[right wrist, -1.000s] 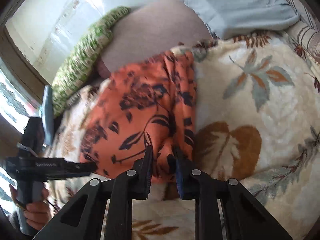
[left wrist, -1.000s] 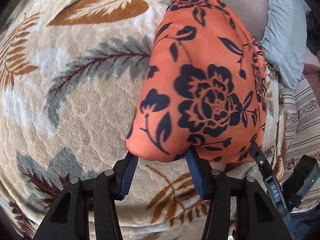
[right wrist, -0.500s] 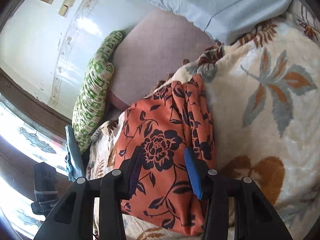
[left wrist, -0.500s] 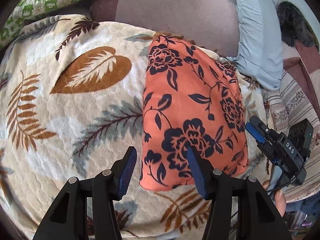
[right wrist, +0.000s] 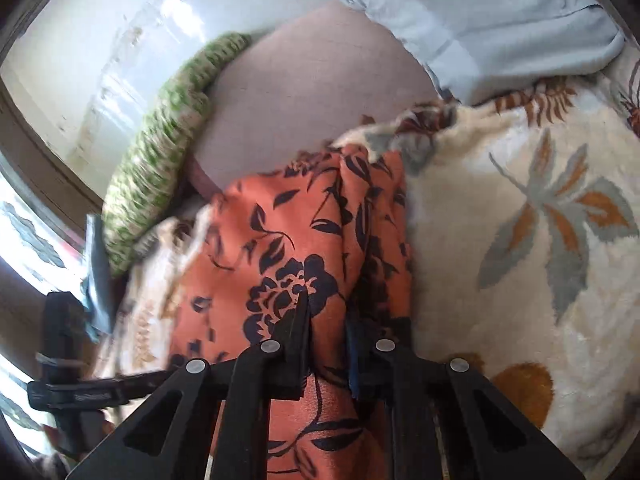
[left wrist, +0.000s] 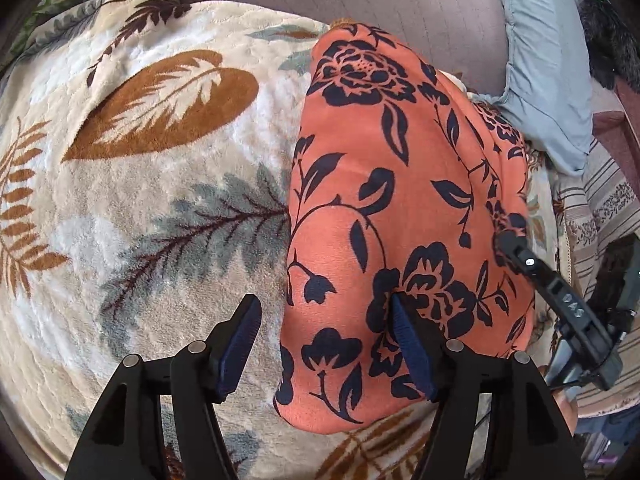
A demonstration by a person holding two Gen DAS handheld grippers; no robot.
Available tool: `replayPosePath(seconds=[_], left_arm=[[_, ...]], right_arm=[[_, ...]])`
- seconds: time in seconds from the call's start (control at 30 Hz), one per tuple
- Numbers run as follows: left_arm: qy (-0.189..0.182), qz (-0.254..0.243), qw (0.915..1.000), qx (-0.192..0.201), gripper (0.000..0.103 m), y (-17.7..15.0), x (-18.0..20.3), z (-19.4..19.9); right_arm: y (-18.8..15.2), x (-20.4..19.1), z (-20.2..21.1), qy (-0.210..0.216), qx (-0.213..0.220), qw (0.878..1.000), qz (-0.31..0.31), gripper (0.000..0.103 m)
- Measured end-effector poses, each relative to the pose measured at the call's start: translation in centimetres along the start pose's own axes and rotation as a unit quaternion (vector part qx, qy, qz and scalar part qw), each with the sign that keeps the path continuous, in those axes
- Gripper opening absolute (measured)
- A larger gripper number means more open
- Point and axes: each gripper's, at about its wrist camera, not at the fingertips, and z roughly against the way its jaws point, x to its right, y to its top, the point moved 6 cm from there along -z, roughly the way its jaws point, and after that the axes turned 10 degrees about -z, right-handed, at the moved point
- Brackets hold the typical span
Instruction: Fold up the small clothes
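Blanket [left wrist: 168, 184], leaf-patterned, under orange garment [left wrist: 400, 208]; wall [right wrist: 92, 60] behind, seemingly pale.

Home bedroom: plush leaf-print blanket [left wrist: 160, 184], blue pillow [left wrist: 548, 80], green patterned cushion [right wrist: 160, 160], window frame.

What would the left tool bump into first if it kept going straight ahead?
Probably the orange flowered cloth: the open left tool already straddles its left edge, above the leafy blanket. Depth is uncertain.

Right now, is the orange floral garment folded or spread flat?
Folded. The orange floral garment lies as a narrow doubled strip on the leaf-print blanket, with stacked layers showing along its edge.
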Motion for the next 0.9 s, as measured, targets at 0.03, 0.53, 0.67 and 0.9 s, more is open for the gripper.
replayPosePath(seconds=[0.03, 0.53, 0.67, 0.9], left_arm=[[-0.003, -0.003, 1.0000, -0.001, 0.067, -0.2, 0.0, 0.1], [0.031, -0.051, 0.9975, 0.038, 0.063, 5.9, 1.9, 1.9], [0.039, -0.035, 0.9986, 0.007, 0.067, 6.7, 1.4, -2.1], [-0.071, 0.015, 0.9972, 0.016, 0.065, 6.0, -2.7, -0.4]], right_arm=[[-0.2, 0.2, 0.1, 0.008, 0.007, 1.000, -0.008, 0.015], [4.9, -2.8, 1.6, 0.075, 0.056, 0.996, 0.000, 0.028], [4.6, 0.1, -1.9, -0.018, 0.015, 1.000, 0.017, 0.021], [4.3, 3.8, 2.4, 0.129, 0.009, 0.988, -0.090, 0.071]])
